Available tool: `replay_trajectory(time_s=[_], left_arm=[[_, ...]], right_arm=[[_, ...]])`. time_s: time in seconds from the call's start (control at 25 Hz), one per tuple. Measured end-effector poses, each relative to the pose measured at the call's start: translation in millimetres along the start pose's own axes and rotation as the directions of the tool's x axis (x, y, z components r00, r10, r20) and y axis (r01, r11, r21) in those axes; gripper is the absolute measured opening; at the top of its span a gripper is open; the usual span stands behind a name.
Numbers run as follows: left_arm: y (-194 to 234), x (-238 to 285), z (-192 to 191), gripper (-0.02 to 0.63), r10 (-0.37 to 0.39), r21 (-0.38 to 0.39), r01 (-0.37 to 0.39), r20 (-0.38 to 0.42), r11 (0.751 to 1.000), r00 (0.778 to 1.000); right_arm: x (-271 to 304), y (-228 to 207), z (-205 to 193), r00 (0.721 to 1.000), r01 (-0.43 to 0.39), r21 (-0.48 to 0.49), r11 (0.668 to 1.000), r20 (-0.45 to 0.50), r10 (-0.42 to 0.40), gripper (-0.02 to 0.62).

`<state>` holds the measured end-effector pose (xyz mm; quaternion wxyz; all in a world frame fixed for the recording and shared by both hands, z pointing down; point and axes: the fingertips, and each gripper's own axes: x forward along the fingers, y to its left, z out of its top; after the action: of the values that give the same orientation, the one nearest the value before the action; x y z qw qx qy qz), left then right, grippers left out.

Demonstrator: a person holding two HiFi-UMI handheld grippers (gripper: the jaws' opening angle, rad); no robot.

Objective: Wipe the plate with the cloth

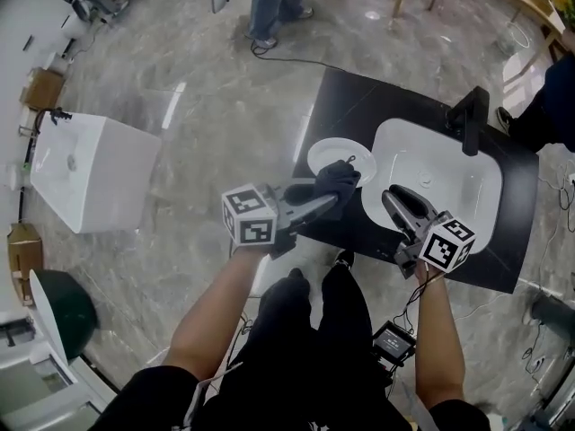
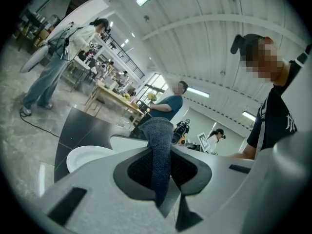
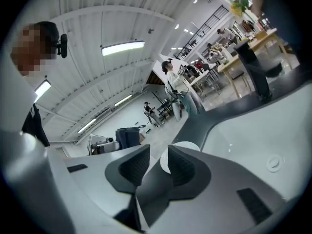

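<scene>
A white plate (image 1: pixel 325 153) rests on the black counter (image 1: pixel 359 106), just left of the white sink (image 1: pixel 449 182). My left gripper (image 1: pixel 334 197) is shut on a dark blue cloth (image 1: pixel 340 178) that bunches over the plate's near edge. In the left gripper view the cloth (image 2: pixel 158 150) stands pinched between the pads, with the plate (image 2: pixel 85 156) below and to the left. My right gripper (image 1: pixel 393 194) hovers over the sink's near left corner. Its jaws (image 3: pixel 158 162) stand apart with nothing between them; the plate (image 3: pixel 189 146) shows beyond the gap.
A black faucet (image 1: pixel 472 119) stands at the sink's far side. A white basin (image 1: pixel 90 173) sits on the marble floor at left. One person (image 1: pixel 269 3) stands beyond the counter, another (image 1: pixel 552 97) at its right end. A cable (image 1: pixel 287 57) lies on the floor.
</scene>
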<state>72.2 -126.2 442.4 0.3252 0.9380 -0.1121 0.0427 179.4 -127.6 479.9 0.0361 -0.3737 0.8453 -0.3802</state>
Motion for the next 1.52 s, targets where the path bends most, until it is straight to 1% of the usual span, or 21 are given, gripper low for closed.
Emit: replay_trajectory(time_s=[0.16,0.24,0.32,0.4,0.56,0.72,0.92,1.08,1.24,1.36,1.52], left_arm=[[35,21,0,0.055,-0.013,-0.013,0.013,-0.029,1.0,1.0],[50,29,1,0.055,-0.027,-0.028,0.026,-0.03,0.999,0.999],[66,34,3,0.055,-0.04,-0.048,0.039,-0.026,0.998,0.999],[82,38,6,0.055,-0.047,-0.067,0.045,-0.026,0.997,0.999],[102,47,11,0.055,-0.058,-0.102,0.054,-0.036,0.993,0.998],[108,60,7,0.055,-0.089,-0.147,0.08,-0.057,0.986,0.994],[113,77,-4,0.055,-0.104,-0.217,0.085,-0.074,0.972,0.992],[120,85,-14,0.055,-0.086,-0.258,0.052,-0.125,0.965,0.988],[127,95,-26,0.055,-0.04,-0.3,-0.025,-0.208,0.954,0.977],[138,96,-32,0.055,0.003,-0.335,-0.095,-0.264,0.937,0.965],[153,85,-36,0.055,0.047,-0.351,-0.17,-0.333,0.921,0.942]], right_arm=[[32,-51,-12,0.997,0.036,0.089,0.995,-0.077,-0.029,0.092],[44,-74,-20,0.992,0.062,0.127,0.99,-0.116,-0.047,0.098],[54,-94,-30,0.987,0.089,0.178,0.98,-0.151,-0.062,0.113],[63,-109,-36,0.984,0.105,0.226,0.969,-0.167,-0.067,0.114],[79,-119,-43,0.983,0.091,0.308,0.947,-0.182,-0.036,0.115],[92,-126,-46,0.979,0.097,0.355,0.93,-0.205,-0.024,0.114],[101,-135,-47,0.979,0.087,0.401,0.912,-0.203,-0.004,0.058],[107,-131,-44,0.981,0.076,0.404,0.911,-0.196,0.005,0.032],[107,-130,-44,0.982,0.078,0.419,0.905,-0.187,0.002,0.026],[105,-131,-44,0.985,0.076,0.431,0.899,-0.172,0.0,0.022],[103,-129,-44,0.987,0.076,0.435,0.897,-0.164,-0.004,0.02]])
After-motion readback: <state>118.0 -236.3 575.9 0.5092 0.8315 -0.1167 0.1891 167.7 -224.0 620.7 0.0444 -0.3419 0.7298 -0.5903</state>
